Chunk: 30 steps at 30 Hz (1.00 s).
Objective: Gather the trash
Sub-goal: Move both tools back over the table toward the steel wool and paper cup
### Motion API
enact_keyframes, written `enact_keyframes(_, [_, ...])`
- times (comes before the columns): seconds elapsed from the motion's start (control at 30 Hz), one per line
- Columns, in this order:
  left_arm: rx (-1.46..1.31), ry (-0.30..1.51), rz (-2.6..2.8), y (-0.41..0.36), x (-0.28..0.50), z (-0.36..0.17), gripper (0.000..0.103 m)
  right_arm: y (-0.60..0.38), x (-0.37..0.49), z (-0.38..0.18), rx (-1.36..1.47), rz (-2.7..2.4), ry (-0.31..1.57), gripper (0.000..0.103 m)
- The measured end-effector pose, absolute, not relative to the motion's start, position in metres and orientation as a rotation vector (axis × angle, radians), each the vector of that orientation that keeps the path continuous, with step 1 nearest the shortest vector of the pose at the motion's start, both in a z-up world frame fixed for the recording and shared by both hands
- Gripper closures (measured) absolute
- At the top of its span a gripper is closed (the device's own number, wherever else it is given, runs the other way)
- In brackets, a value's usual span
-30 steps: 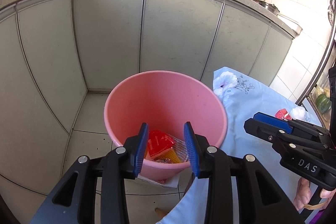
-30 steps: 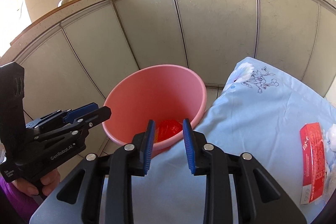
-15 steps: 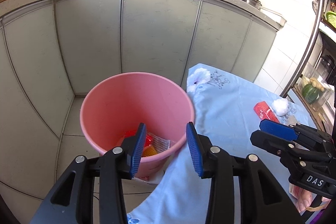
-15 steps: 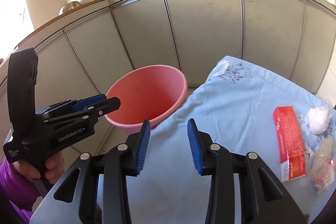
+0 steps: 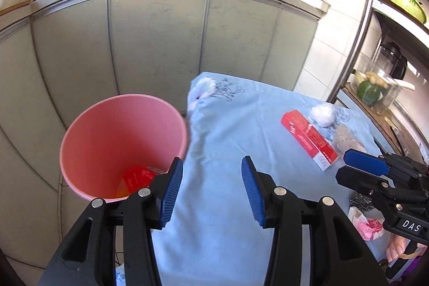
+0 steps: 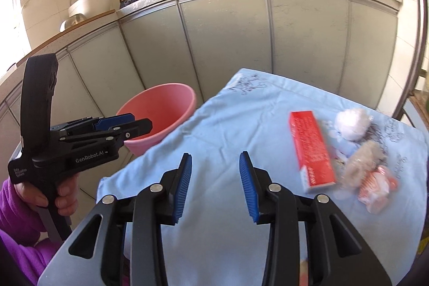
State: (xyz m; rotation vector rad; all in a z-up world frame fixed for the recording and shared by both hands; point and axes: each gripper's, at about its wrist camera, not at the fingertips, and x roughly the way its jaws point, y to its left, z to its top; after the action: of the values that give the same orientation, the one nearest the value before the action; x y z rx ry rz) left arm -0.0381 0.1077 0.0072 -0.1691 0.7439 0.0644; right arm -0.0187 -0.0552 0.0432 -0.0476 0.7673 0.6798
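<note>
Kitchen cabinets stand behind a blue-clothed worktop (image 6: 241,125), with a pink bin (image 5: 120,130) just beside its left edge already holding red wrappers (image 5: 136,177). Both the left gripper (image 5: 209,192) and right gripper (image 6: 214,184) have fingers wide apart, holding nothing. Next: reach right for the red box (image 6: 311,146), white wad (image 6: 351,122) and what seem crumpled wrappers (image 6: 375,184). Since 1 second ago, both swung from bin toward the trash.

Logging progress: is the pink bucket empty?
Not empty: the pink bucket stands upright with red and orange wrappers at its bottom.
</note>
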Motion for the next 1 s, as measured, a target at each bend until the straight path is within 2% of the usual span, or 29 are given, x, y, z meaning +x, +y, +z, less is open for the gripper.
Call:
enact_keyframes(0.47, [-0.131, 0.766, -0.094, 0.060, -0.020, 0.005, 0.058, -0.138, -0.038, 0.023, -0.026, 0.488, 0.795, 0.065])
enact_keyframes(1.0, [0.000, 0.824, -0.332, -0.011, -0.008, -0.007, 0.058, -0.199, -0.071, -0.011, 0.076, 0.424, 0.932, 0.065])
